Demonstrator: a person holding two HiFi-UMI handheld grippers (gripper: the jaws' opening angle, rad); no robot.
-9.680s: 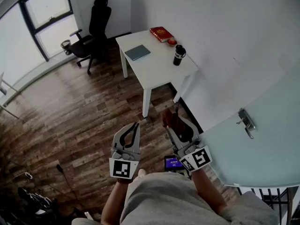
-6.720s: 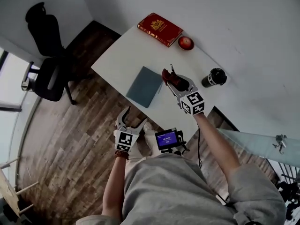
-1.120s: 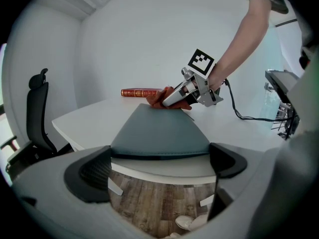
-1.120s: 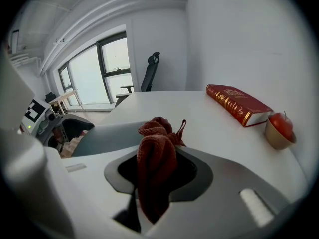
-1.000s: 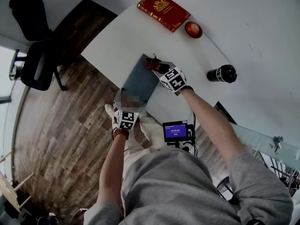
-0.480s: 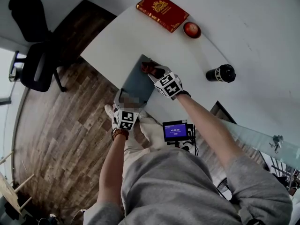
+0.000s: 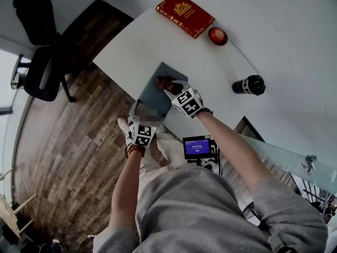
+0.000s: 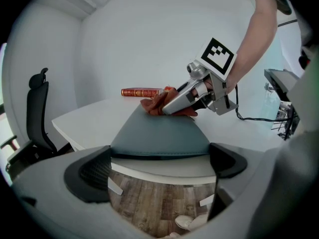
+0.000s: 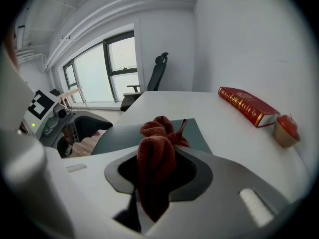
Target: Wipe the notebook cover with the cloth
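- Since half a second ago the right gripper (image 7: 171,86) has dragged the cloth (image 7: 162,81) a little toward 7 o'clock along the notebook (image 7: 151,98), away from the far end. The left gripper (image 7: 144,115) has not moved from the near end.
- Head view: the notebook lies at the near edge of the table (image 7: 210,67), and the cloth rests on its far half. A red book (image 7: 184,15) lies toward 12 o'clock from it, a cup (image 7: 249,85) toward 3 o'clock and a chair (image 7: 39,62) toward 9 o'clock on the floor.
- Left gripper view: its fingers are spread wide, one at each side of the notebook's near edge. I cannot tell whether they actually press on it. At 12 o'clock the right gripper lies low over the cover with the cloth under its tip.
- Right gripper view: its fingers pinch the bunched cloth, which hangs between them and touches the cover. The left gripper shows at 9 o'clock and the red book at 2 o'clock.
- Progress, as I judge it: wiping is under way and the stroke is somewhere in the far half. The stretch between the cloth and the left gripper is still to be covered, and no view shows how clean the cover is.
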